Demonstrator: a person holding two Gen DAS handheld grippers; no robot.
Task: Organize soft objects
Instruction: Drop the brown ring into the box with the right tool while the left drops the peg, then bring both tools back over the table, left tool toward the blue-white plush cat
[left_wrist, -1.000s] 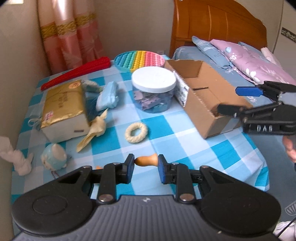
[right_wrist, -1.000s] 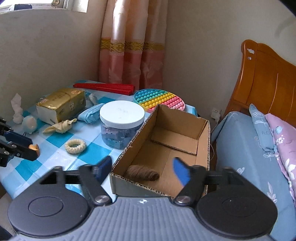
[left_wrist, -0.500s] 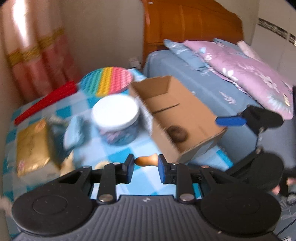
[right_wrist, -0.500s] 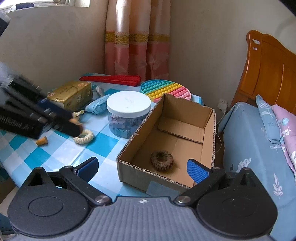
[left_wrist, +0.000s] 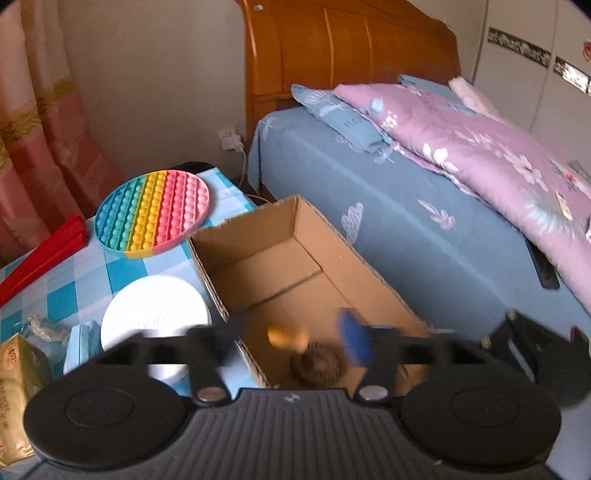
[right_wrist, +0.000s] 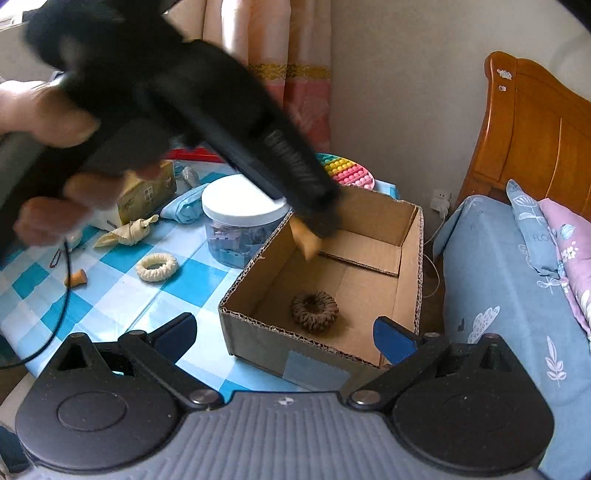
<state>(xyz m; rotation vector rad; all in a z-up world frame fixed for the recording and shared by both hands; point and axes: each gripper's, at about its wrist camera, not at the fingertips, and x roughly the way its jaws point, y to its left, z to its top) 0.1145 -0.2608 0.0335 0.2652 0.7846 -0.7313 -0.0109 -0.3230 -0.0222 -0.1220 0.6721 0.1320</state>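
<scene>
An open cardboard box (left_wrist: 295, 229) (right_wrist: 406, 258) stands at the table's edge beside the bed. A brown knitted ring (right_wrist: 314, 312) (left_wrist: 317, 363) lies on its floor. My left gripper (left_wrist: 288, 341) hovers over the box, blurred, with its jaws opening. A small orange piece (left_wrist: 288, 336) (right_wrist: 306, 240) is loose between them, untouched by the pads. In the right wrist view the left gripper (right_wrist: 317, 218) reaches in from the upper left, held by a hand (right_wrist: 48, 122). My right gripper (right_wrist: 284, 332) stands open and empty at the box's near wall.
On the blue checked table lie a cream ring (right_wrist: 157, 266), another orange piece (right_wrist: 75, 277), a knotted cream cloth (right_wrist: 127, 234), a blue pouch (right_wrist: 183, 206), a white-lidded jar (right_wrist: 243, 206), a rainbow pop mat (left_wrist: 151, 210) and a gold tissue pack (left_wrist: 18, 369). The bed (left_wrist: 406, 206) is at right.
My left gripper carried the orange piece from the table to above the box and opened its jaws. The right gripper's jaws spread wider, and the brown ring now lies flat in the box.
</scene>
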